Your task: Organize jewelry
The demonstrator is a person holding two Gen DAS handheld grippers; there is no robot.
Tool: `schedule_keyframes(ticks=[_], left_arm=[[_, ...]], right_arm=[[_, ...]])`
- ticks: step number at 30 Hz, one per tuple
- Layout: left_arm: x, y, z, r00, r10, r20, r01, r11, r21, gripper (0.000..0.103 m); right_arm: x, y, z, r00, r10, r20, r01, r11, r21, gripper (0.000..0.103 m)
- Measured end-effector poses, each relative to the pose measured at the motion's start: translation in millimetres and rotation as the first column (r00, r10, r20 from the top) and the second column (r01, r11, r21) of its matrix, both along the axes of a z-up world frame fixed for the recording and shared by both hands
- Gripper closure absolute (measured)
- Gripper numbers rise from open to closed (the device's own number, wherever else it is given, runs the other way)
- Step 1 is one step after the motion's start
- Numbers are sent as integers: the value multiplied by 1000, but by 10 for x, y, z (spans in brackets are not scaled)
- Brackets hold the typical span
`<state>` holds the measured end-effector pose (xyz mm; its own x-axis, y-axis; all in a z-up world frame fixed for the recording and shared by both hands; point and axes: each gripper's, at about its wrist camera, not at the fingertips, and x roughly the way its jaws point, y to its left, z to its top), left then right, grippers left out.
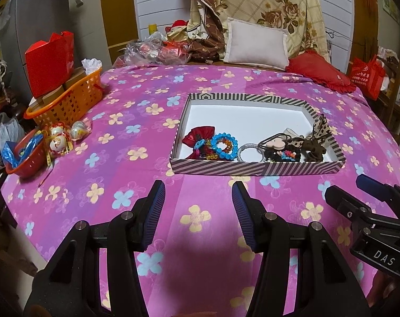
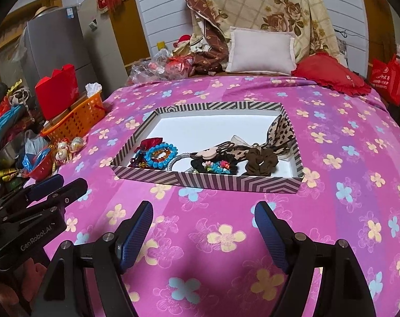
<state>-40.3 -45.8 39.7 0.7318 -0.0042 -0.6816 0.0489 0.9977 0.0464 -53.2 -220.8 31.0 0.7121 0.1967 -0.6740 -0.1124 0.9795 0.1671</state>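
Both grippers hover over the pink sheet (image 1: 99,142), short of the striped box (image 2: 207,181). The left gripper (image 1: 198,192) and right gripper (image 2: 203,212) have fingers spread apart, holding nothing. Bracelets (image 1: 224,145) and scrunchies (image 2: 262,162) lie along the box's near side.

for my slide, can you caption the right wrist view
Open right gripper hovers over the floral bedspread before a striped box of bracelets and hair ties.
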Motion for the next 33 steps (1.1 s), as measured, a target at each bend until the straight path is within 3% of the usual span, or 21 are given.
schedule_keyframes(ticks=[33], left_arm=[[39,-36,-77,1000,-10,-23,10,1000,22,51]], right_arm=[[96,9,-72,1000,2,-23,-2,1000,2,26]])
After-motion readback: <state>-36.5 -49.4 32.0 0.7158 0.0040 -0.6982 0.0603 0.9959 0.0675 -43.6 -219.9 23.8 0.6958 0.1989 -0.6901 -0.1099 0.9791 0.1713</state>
